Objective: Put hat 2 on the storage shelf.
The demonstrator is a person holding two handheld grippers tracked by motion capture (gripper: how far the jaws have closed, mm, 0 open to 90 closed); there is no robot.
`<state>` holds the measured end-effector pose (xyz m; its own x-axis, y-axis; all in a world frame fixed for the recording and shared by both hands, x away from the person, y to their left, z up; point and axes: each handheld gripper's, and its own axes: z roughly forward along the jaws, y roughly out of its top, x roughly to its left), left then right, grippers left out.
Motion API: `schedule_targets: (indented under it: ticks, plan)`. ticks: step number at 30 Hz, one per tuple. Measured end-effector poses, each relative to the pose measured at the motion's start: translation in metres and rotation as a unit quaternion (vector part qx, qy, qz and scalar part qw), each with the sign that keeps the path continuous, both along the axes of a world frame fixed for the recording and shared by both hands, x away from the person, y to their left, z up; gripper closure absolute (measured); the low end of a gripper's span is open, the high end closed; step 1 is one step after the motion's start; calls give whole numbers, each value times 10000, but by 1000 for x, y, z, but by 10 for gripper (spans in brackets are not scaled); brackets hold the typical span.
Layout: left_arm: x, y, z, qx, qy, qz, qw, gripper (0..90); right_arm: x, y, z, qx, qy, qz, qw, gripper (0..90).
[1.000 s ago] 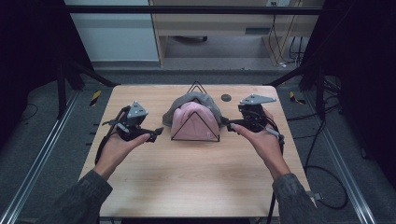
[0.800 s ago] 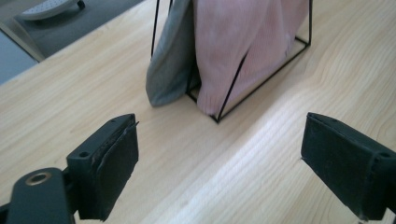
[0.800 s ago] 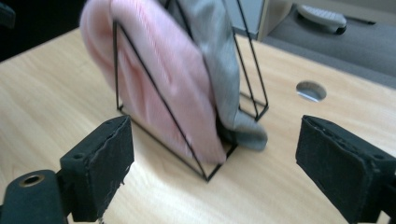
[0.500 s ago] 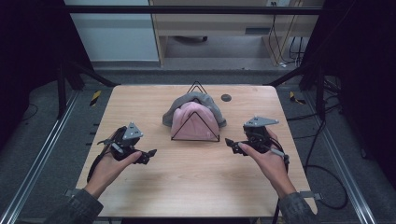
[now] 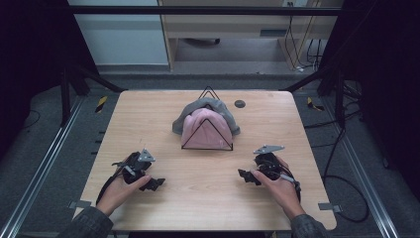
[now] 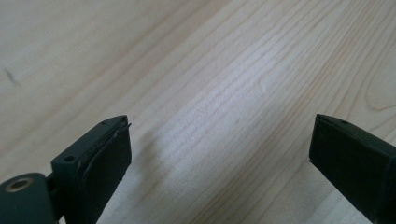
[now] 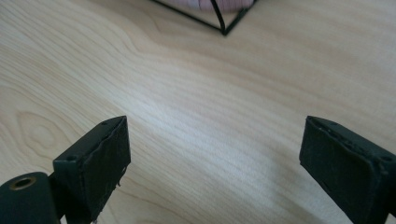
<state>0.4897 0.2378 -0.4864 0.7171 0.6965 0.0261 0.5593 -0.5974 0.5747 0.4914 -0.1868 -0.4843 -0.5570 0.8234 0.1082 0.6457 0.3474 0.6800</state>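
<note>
Both the left gripper (image 5: 157, 184) and right gripper (image 5: 243, 176) have dropped back from the pink hat (image 5: 205, 130), jaws just spread, nothing between them.

Soft overhead light keeps the counter (image 5: 208, 198) evenly bright, while the surroundings in the high view sink into near-black. In both gripper views a pale sheen, perhaps glare, washes the wood grain, and the edges look slightly soft.

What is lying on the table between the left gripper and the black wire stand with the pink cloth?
Nothing: in the high view only bare table separates the left gripper from the wire stand.
</note>
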Motion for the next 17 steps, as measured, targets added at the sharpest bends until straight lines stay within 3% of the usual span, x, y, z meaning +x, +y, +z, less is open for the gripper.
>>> schedule_targets:
  ticks: [2,6,11,17]
  plan:
    - [0,0,-6,97,117,-42,9999,50,0,0,-5,-91,37,-40,9999,91]
    - [-1,0,-9,-38,14,71,10000,24,0,-2,-14,-298,95,-125,9994,94]
    - [-3,1,-12,-141,-72,75,9998,0,-3,-2,-18,-536,-126,-153,9984,62]
    - [-3,5,-12,-179,-122,12,9998,0,-9,-3,-27,-326,-542,-339,9974,31]
